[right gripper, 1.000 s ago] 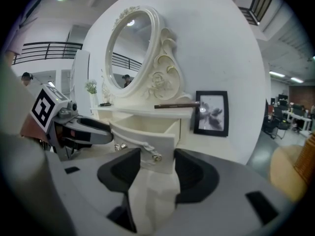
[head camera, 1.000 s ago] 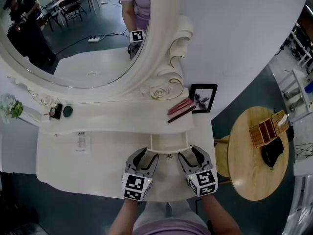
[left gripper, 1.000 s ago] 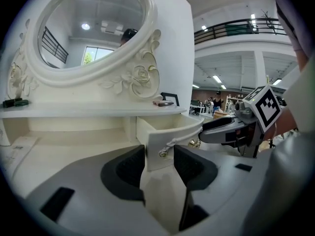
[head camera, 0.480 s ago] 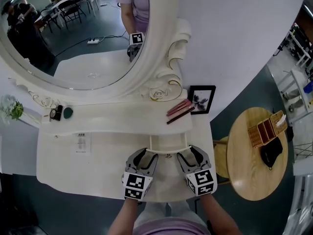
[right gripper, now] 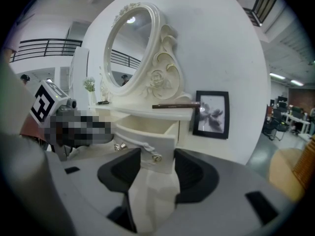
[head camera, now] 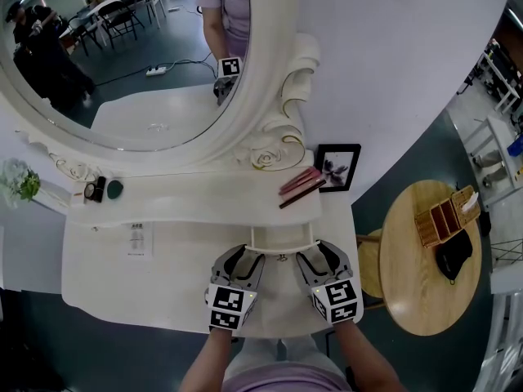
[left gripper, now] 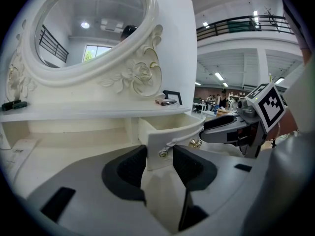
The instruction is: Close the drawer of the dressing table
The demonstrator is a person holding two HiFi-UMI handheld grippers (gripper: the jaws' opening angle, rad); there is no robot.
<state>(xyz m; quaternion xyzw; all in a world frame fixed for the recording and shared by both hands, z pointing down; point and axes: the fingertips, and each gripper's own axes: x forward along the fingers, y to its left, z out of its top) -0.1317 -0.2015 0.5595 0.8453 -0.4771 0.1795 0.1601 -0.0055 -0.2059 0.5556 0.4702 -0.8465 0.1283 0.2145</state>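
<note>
The small white drawer (head camera: pixel 283 240) under the dressing table's shelf stands pulled out. Its curved front (left gripper: pixel 173 133) carries a gold-knobbed handle (left gripper: pixel 195 142). My left gripper (head camera: pixel 243 256) is open at the front's left end, which shows just beyond the jaw tips in the left gripper view (left gripper: pixel 160 154), with gaps on both sides. My right gripper (head camera: pixel 319 253) is open at the front's right end (right gripper: pixel 147 139), and its pads stand apart from the panel (right gripper: pixel 156 156). Neither gripper holds anything.
On the shelf lie pink and brown cosmetic pencils (head camera: pixel 301 183), with a black picture frame (head camera: pixel 338 164) beside them and compacts (head camera: pixel 102 187) at the left. A large oval mirror (head camera: pixel 122 47) rises behind. A round wooden side table (head camera: pixel 409 288) stands to the right.
</note>
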